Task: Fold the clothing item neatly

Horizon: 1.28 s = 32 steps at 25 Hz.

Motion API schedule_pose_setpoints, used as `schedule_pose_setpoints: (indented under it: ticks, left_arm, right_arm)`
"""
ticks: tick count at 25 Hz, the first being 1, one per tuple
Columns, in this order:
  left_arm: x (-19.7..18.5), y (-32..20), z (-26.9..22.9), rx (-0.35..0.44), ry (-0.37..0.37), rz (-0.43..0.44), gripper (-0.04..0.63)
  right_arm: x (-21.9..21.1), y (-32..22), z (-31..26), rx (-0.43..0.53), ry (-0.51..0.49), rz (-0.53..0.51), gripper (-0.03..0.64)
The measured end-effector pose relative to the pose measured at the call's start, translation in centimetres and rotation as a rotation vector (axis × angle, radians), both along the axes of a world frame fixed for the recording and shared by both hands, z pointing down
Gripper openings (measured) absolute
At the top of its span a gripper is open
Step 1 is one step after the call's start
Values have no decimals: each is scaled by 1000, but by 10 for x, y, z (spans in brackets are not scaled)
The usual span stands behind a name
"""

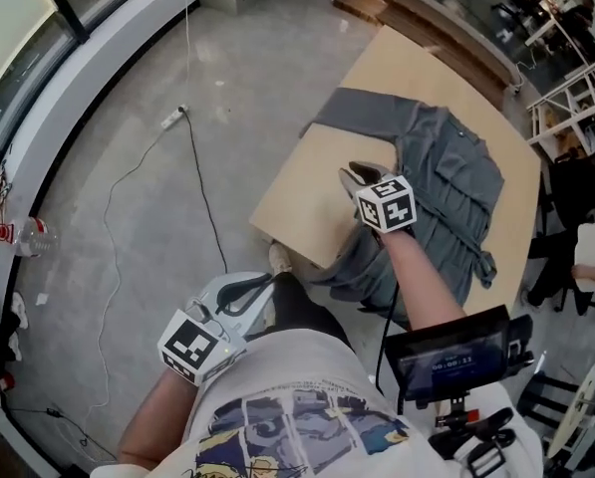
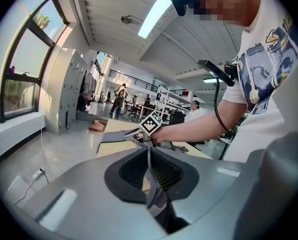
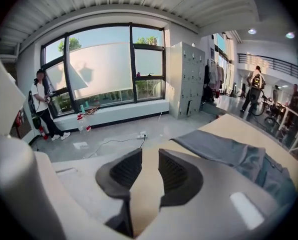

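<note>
First grasp pending: your right gripper (image 1: 361,175) hovers over the light wooden table (image 1: 307,202), jaws narrowly apart and empty. The rumpled grey fabric garment (image 1: 446,182) lies unfolded just right of them. Your left gripper (image 1: 262,285) has its jaws closed on nothing. The next move likely calls for pinching a garment edge.

**Daylit hall, fisheye edges**

Bright, even daylight from the big windows (image 3: 114,64). The ceiling strip light (image 2: 156,11) glares white. Shadows soft. Both gripper views bend hard and darken at the rims; the nearest foreground looks slightly soft, perhaps out of focus.
</note>
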<state>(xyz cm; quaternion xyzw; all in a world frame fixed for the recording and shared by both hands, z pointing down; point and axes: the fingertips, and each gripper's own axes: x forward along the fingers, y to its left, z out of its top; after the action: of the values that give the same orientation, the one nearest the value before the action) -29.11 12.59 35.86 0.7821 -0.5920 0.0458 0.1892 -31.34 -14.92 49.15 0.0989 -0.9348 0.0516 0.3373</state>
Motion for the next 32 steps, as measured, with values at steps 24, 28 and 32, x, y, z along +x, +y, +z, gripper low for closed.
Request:
schedule_pose_setpoints:
  ticks: [24, 28, 32]
  left_arm:
    - [-78, -56, 39, -152, 89, -201, 20]
    - [-77, -60, 46, -180, 98, -194, 20]
    - [-82, -70, 44, -179, 108, -186, 20]
  right_arm:
    - [-147, -110, 129, 92, 312, -339, 114]
    - [-144, -111, 143, 70, 334, -370, 116]
    - [-148, -111, 145, 44, 318, -380, 115]
